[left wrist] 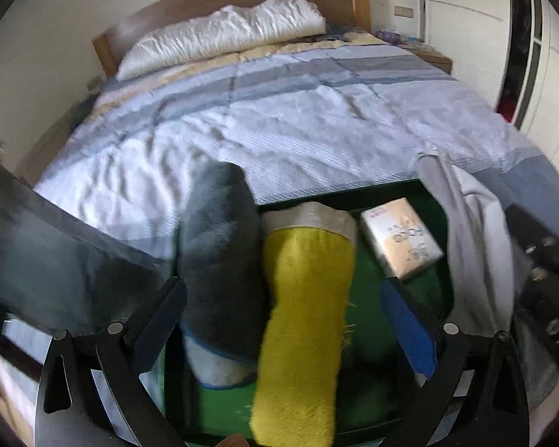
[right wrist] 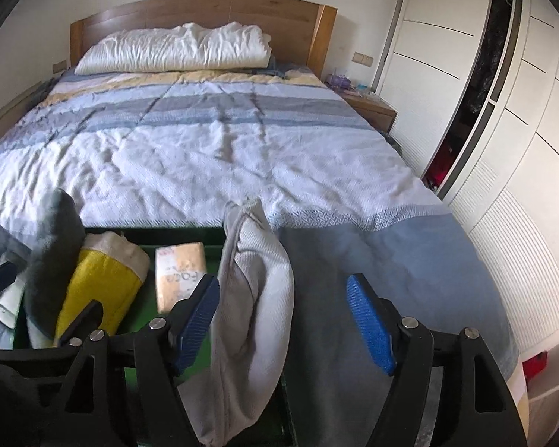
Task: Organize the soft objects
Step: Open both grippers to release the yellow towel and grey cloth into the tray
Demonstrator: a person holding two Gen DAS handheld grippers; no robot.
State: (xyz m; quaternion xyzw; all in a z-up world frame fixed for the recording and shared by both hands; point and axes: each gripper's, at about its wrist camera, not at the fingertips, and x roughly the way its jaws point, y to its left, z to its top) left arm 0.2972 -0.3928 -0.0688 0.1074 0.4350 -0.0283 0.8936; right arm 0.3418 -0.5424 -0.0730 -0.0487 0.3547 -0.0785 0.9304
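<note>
Soft items, four counted, are sitting in or against one dark green rectangular bin [left wrist: 398,287] at the foot of the bed. One yellow fleecy rolled towel with a pale grey band at its far end [left wrist: 302,320] is lying lengthwise in the bin, between the fingers of the left gripper [left wrist: 283,320], whose jaws are standing wide apart and released, gripping nothing. One dark grey plush roll with a white, blue-edged near end [left wrist: 220,268] is leaning just beside the yellow roll, on its left, touching it. One beige wrapped soft pack with printed lettering [left wrist: 402,238] is resting in the far right part of the bin, apart from the yellow roll. One light grey knitted cloth [right wrist: 253,298] is draping over the bin's right wall, hanging partly between the blue-padded fingers [right wrist: 369,331] of the right gripper [right wrist: 283,331]; those jaws are likewise spread open, and whether the left pad is touching the cloth cannot be told.

Beyond the bin, one bedspread in white with blue, grey and yellow stripes [right wrist: 212,149] is covering the bed. One long white crumpled pillow [right wrist: 175,48] is lying against one wooden headboard [right wrist: 205,11]. One wooden bedside table [right wrist: 369,108] is standing at the right, beside white wardrobe doors [right wrist: 436,44].
</note>
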